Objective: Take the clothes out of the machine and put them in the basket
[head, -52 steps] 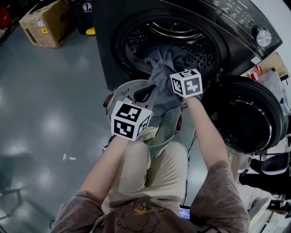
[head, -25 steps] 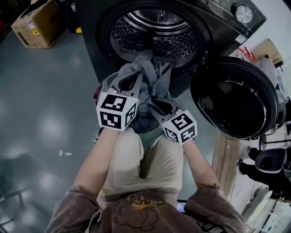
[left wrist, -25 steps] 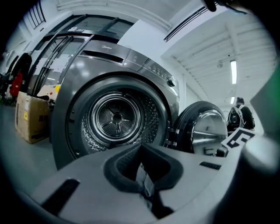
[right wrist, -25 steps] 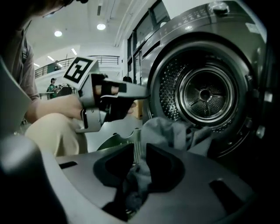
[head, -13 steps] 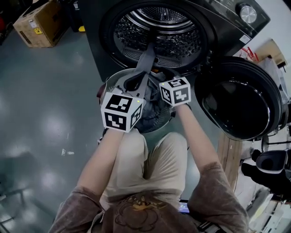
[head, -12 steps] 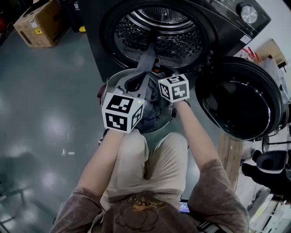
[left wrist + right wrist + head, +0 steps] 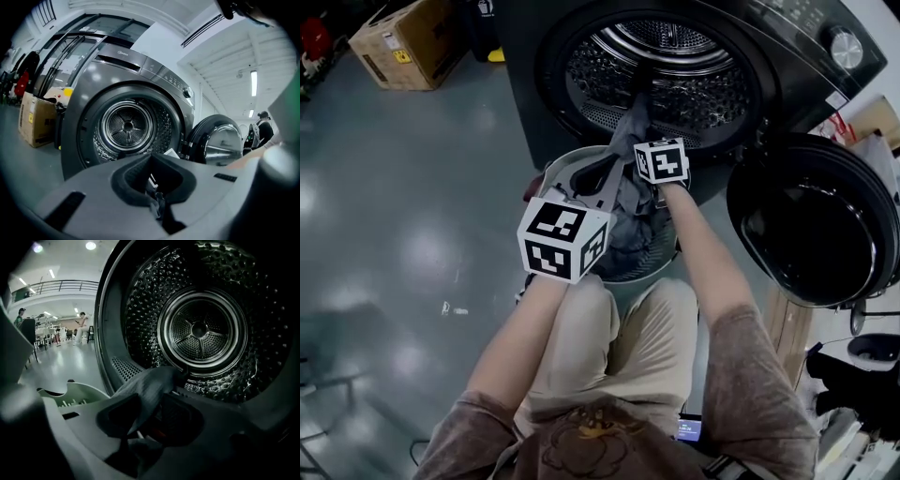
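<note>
A grey garment point(image 7: 630, 127) hangs from the mouth of the machine's drum point(image 7: 675, 66) down toward the pale basket point(image 7: 628, 281), which holds more grey clothes point(image 7: 633, 225). My right gripper point(image 7: 149, 417), with its cube point(image 7: 662, 161), is at the drum's lip. Its jaws have just been closing. The garment point(image 7: 145, 385) lies between them with a gap still showing beside it. My left gripper point(image 7: 607, 169) hovers over the basket's left side, shut, with nothing seen in its tips point(image 7: 151, 158).
The round door point(image 7: 811, 225) stands swung open to the right of the basket. A cardboard box point(image 7: 408, 42) sits on the floor at far left. My knees are just behind the basket. People stand far off point(image 7: 84, 326).
My right gripper has moved from the basket's near side forward to the drum's mouth. The left gripper has stayed over the basket.
</note>
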`<state>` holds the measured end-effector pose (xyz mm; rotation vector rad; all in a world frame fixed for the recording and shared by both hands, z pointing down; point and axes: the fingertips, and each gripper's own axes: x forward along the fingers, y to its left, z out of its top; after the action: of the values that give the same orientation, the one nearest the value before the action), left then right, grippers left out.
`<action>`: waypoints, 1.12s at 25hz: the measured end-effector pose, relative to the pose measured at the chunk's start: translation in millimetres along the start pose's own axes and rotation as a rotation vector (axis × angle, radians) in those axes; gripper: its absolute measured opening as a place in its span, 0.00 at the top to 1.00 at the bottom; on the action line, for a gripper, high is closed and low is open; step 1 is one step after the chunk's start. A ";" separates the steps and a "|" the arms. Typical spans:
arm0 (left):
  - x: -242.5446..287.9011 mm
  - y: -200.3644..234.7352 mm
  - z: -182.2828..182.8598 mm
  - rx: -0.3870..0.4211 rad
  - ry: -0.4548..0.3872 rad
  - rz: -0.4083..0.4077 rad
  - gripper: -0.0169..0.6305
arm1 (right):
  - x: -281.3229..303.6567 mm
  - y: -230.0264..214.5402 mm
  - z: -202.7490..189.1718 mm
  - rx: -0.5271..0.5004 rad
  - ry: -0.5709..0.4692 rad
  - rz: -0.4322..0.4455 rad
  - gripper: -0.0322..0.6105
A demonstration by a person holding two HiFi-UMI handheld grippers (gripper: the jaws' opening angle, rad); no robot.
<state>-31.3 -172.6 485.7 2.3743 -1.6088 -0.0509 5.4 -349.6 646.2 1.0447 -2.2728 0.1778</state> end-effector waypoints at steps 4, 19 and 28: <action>-1.6 5.4 0.0 -0.013 -0.003 0.006 0.97 | -9.9 4.8 1.1 0.028 -0.014 0.044 0.93; 3.5 6.2 -4.0 -0.012 0.006 -0.008 0.97 | -134.9 121.1 -95.9 0.018 0.081 0.414 0.93; 4.1 8.6 -6.1 -0.018 0.011 -0.008 0.97 | -138.9 132.8 -92.8 0.025 0.041 0.402 0.79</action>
<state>-36.4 -178.2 494.2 2.3643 -1.5872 -0.0538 22.6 -137.1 655.5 0.5783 -2.4250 0.3896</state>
